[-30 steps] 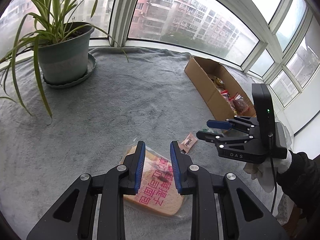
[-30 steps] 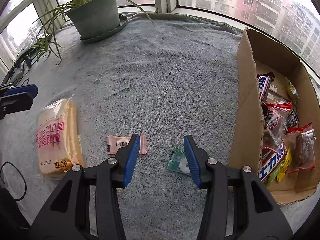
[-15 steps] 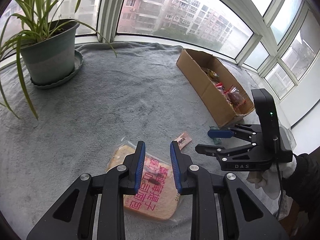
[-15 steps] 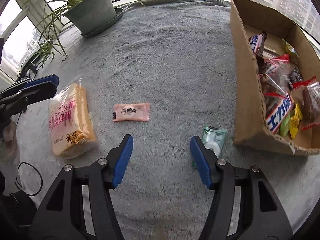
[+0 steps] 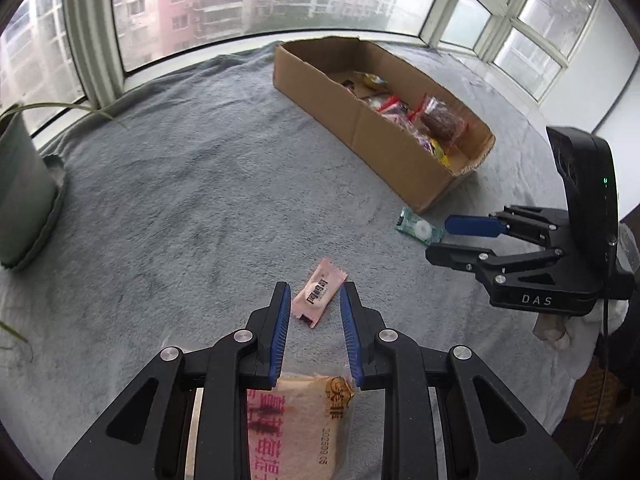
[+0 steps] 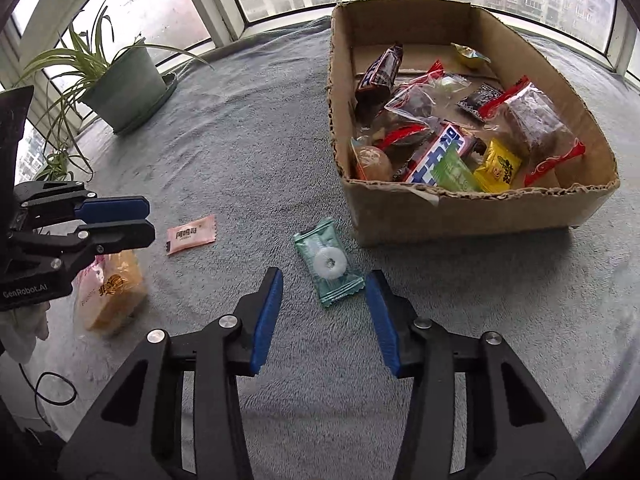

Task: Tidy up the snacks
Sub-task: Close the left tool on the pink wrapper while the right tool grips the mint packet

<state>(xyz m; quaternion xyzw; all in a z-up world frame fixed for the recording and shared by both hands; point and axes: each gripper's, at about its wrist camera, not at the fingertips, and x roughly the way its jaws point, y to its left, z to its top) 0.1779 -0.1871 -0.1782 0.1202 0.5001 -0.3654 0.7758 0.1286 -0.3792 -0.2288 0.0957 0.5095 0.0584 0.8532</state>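
Grey blanket (image 6: 248, 128); box (image 6: 472, 208), snacks (image 6: 328, 262)

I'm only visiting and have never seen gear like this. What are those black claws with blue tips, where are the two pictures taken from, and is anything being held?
They are hand-held grippers, one in each of a person's hands, and each carries a camera looking along its fingers. One picture is from the left gripper, the other from the right gripper. On the grey blanket lie a pink candy, a green mint packet and a bagged bread slice, beside a cardboard box of snacks. Neither gripper holds anything; the right gripper's jaws are closing, with the mint just ahead of them.
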